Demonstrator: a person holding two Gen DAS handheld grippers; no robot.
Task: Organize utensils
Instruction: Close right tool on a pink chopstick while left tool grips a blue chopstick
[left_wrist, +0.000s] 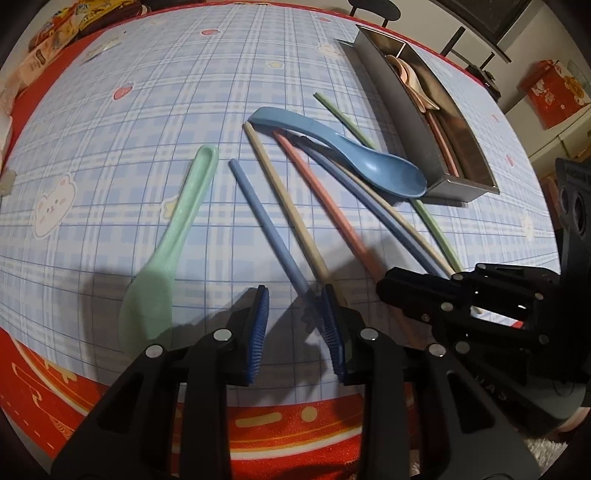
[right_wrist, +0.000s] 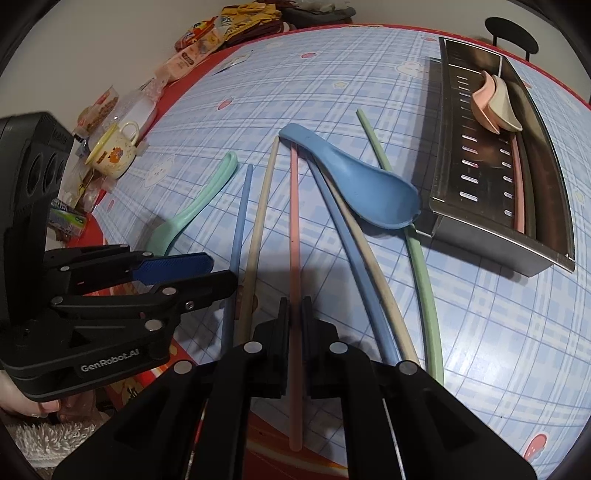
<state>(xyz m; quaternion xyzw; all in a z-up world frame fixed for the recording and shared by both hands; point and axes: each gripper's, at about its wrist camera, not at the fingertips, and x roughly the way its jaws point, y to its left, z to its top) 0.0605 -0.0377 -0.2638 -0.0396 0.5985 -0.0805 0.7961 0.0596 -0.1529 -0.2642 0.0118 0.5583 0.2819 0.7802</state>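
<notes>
My right gripper (right_wrist: 294, 317) is shut on the pink chopstick (right_wrist: 293, 221), holding it near its close end. My left gripper (left_wrist: 297, 328) stands partly open over the near end of a blue chopstick (left_wrist: 266, 221). That chopstick lies against the right blue pad (left_wrist: 332, 325), and the left pad is clear of it. Beside them lie a green spoon (left_wrist: 166, 243), a beige chopstick (left_wrist: 284, 199), and a blue spoon (left_wrist: 369, 166) resting across more chopsticks. The metal utensil tray (right_wrist: 487, 243) holds pink and beige spoons (right_wrist: 491, 107). The right gripper (left_wrist: 384, 286) sits just right of the left one.
A checked blue mat (right_wrist: 369, 74) covers the red tablecloth (left_wrist: 295, 435). A cream mug (right_wrist: 114, 151) and snack packets (right_wrist: 207, 37) crowd the far left edge. A black chair (right_wrist: 511, 33) stands behind the tray. A person's hand (right_wrist: 22, 402) holds the left gripper.
</notes>
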